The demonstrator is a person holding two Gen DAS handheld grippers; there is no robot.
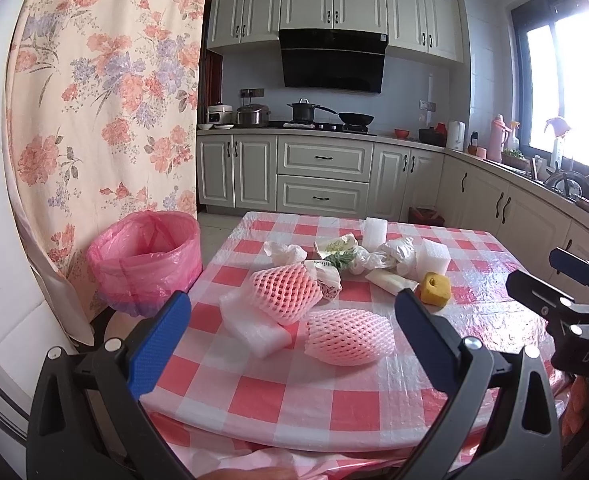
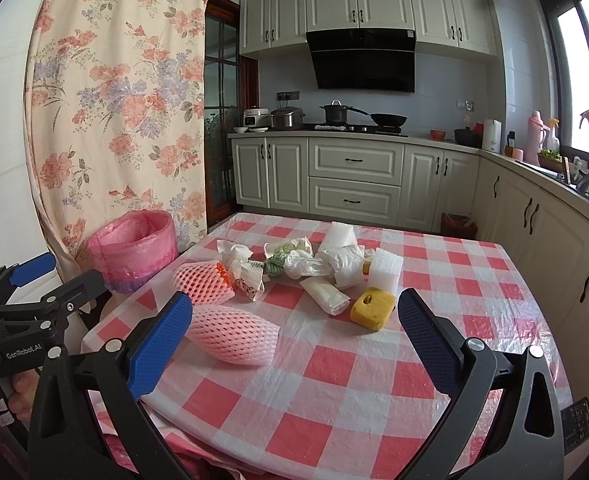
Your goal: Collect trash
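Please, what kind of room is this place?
A home kitchen, most likely: a range hood hangs above pots on a stove, with white cabinets around.

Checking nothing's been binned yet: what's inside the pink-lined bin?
The bin shows only its pink liner on the visible inner wall; its bottom is hidden by the rim.

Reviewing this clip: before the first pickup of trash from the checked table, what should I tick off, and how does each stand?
1. Left gripper open and empty: ok.
2. Right gripper open and empty: ok.
3. Nearest pink foam net lies free on the table, nothing on top of it: ok.
4. Pink-lined bin beside the table, mouth open: ok.
5. Room left in the bin: cannot tell, its bottom is hidden.
6. Yellow sponge sits apart from the wrappers: ok.
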